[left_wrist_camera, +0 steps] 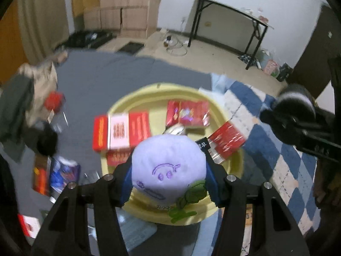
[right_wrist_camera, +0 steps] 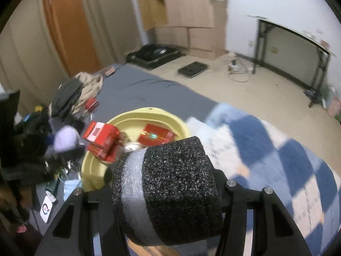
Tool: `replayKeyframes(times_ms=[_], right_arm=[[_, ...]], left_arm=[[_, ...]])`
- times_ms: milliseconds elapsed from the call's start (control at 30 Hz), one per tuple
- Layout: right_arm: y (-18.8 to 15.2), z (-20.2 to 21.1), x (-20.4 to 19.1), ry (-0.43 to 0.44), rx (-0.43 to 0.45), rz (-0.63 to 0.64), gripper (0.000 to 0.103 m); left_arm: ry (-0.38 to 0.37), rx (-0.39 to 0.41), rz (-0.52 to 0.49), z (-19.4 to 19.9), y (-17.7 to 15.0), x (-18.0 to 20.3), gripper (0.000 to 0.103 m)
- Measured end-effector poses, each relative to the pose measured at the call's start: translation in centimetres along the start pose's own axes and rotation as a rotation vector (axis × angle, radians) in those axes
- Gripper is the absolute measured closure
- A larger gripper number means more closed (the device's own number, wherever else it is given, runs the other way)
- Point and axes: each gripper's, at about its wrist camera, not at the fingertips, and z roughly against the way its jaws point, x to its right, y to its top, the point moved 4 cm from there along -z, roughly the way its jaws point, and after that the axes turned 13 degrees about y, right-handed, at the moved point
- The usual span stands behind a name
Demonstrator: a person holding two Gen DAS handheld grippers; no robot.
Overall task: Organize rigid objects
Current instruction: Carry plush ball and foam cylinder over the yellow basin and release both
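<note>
The purple plush toy point(left_wrist_camera: 169, 166) hides the near middle of the yellow tray point(left_wrist_camera: 230, 115) and part of a red box point(left_wrist_camera: 119, 157) under it. The foam roller point(right_wrist_camera: 168, 192) covers the right hand-held gripper's fingertips and the tray's near rim. Print on the red-and-white box point(left_wrist_camera: 121, 131) is smeared, unreadable. Clutter at the bed's left edge blurs together.

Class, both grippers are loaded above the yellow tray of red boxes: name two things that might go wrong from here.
1. The left gripper squeezes a soft purple plush; it deforms, so it might slip out onto the yellow tray.
2. The tray already holds several red boxes, one leaning over its rim. Setting the plush or the right gripper's black foam cylinder there may knock one out.
</note>
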Motion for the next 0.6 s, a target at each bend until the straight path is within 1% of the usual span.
replayKeyframes(times_ms=[67,100,167,233,267,333,367,433,500,600], right_arm=[[1.3,-3.4,-0.5,0.003,-0.051,0.029,0.051],[1.8,-4.9,-0.8,0.006,-0.073,0.035,0.051],[2.2,-8.5,-1.0,-0.004,-0.127,0.054,0.051],[2.9,-10.9,-1.0,-0.009,-0.151,0.055,0.051],[3.3,-12.6,-1.0,-0.008,-0.153,0.056,0.051],[4.0,-14.5,-0.6,-0.013,-0.157,0.059,0.051],[4.2,-15.5,-0.3,-0.018,-0.164,0.061,0.051],[4.5,-17.0,0.3,-0.035,-0.172,0.072,0.051],[4.9,-18.1,0.6,-0.041,-0.161,0.084,0.051],[5.1,-19.5,0.7,-0.018,-0.146,0.106,0.05]], left_arm=[[0.008,-0.066,-0.005,-2.2,-0.9,-0.3,0.044],[0.01,-0.085,-0.01,-2.8,-1.0,-0.2,0.044],[-0.017,-0.082,-0.011,-3.7,-1.0,-0.3,0.044],[-0.011,-0.084,0.003,-4.9,-0.5,-0.6,0.044],[-0.016,-0.088,0.023,-5.4,-0.3,-0.9,0.044],[-0.051,-0.086,0.061,-6.3,0.1,-1.2,0.044],[-0.052,-0.079,0.073,-6.7,0.3,-1.2,0.044],[-0.047,-0.061,0.067,-6.8,0.7,-1.1,0.044],[-0.049,-0.057,0.055,-7.0,0.9,-0.7,0.042],[-0.037,-0.048,0.048,-7.0,1.0,-0.4,0.039]])
